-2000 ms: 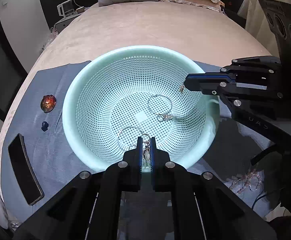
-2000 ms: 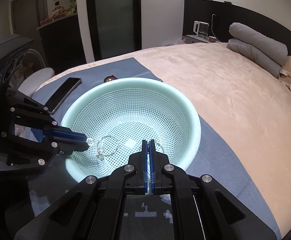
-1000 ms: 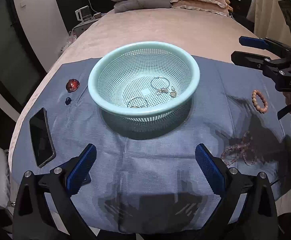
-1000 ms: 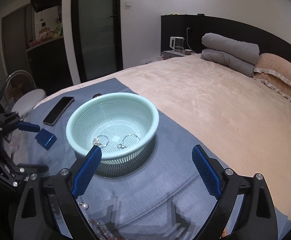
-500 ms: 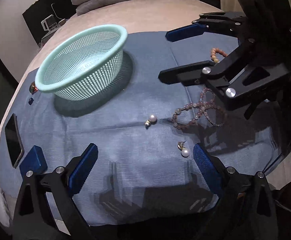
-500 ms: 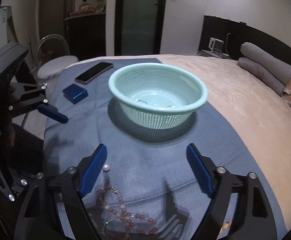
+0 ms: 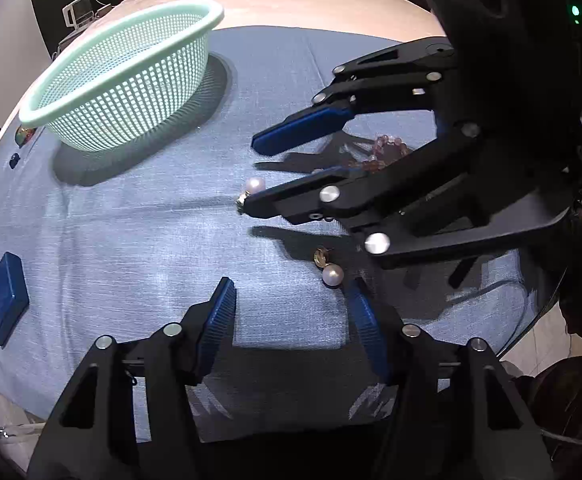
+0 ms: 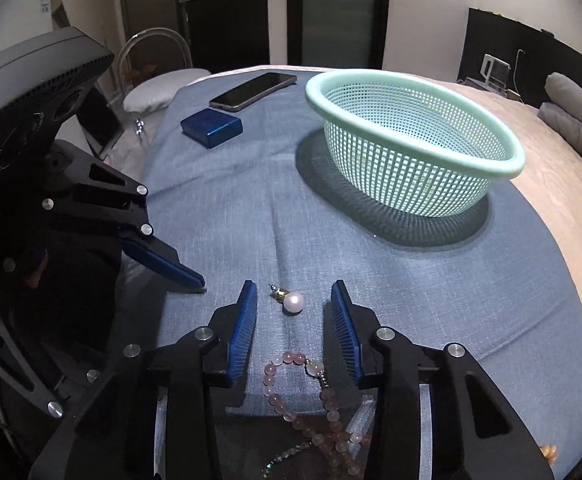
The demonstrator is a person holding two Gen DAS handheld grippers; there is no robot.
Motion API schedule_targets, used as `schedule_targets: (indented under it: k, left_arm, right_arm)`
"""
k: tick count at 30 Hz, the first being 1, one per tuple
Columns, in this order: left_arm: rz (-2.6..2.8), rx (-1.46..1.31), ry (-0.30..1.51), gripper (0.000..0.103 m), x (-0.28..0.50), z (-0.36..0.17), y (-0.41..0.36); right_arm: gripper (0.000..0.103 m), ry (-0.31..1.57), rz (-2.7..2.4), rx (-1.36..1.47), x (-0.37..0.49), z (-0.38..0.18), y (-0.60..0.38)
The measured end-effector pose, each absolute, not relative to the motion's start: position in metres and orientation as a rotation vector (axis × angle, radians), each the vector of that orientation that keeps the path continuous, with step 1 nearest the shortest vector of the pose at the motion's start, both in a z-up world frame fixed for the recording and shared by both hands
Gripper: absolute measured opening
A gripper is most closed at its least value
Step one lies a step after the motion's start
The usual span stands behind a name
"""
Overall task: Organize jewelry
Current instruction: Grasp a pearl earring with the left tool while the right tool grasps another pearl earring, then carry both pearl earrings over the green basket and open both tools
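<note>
A mint green mesh basket (image 7: 131, 80) (image 8: 411, 152) stands on the blue cloth. My right gripper (image 8: 293, 312) is open, low over the cloth, with a pearl earring (image 8: 291, 301) (image 7: 253, 188) between its fingertips. In the left wrist view the right gripper (image 7: 251, 172) reaches in from the right. My left gripper (image 7: 291, 304) is open, with a second pearl earring (image 7: 331, 272) just ahead of its right finger. A pink bead necklace (image 8: 311, 408) (image 7: 383, 152) lies under the right gripper.
A blue box (image 8: 212, 127) (image 7: 4, 297) and a black phone (image 8: 253, 91) lie on the cloth to the left. A red stone (image 7: 25, 134) and a small dark bead (image 7: 14, 159) lie beyond the basket. The cloth ends at the bed's front edge.
Both grippers opened, pulled back from the basket and dropped low to the near cloth. The right gripper now straddles one pearl earring; the left is near the other.
</note>
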State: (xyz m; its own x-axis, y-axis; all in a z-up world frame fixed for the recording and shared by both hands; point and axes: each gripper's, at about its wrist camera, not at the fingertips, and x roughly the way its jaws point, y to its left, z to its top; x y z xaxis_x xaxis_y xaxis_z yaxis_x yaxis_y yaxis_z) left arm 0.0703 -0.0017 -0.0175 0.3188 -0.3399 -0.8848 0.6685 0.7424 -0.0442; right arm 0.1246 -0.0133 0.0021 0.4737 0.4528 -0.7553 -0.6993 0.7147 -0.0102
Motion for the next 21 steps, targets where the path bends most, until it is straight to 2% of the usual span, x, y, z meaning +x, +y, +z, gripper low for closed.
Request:
schedule_targets:
  k: [4, 6, 7, 11, 21]
  left_arm:
    - [-0.699, 0.354, 1.059, 0.047, 0.072, -0.021, -0.007]
    - [-0.702, 0.342, 1.065, 0.035, 0.074, -0.022, -0.009]
    - [-0.703, 0.337, 1.067, 0.033, 0.076, -0.023, -0.010]
    - [-0.721, 0.322, 1.078, 0.013, 0.076, -0.026, -0.011]
    - [-0.715, 0.268, 1.112, 0.012, 0.087, -0.024, 0.011]
  right_arm:
    - [0.017, 0.825, 0.693, -0.344, 0.126, -0.004, -0.013]
    - [0.013, 0.834, 0.685, -0.320, 0.128, -0.004, -0.016]
    - [0.012, 0.840, 0.684, -0.311, 0.129, -0.004, -0.017]
    - [0.012, 0.838, 0.669, -0.314, 0.128, -0.006, -0.016]
    - [0.012, 0.828, 0.649, -0.212, 0.125, 0.004, -0.035]
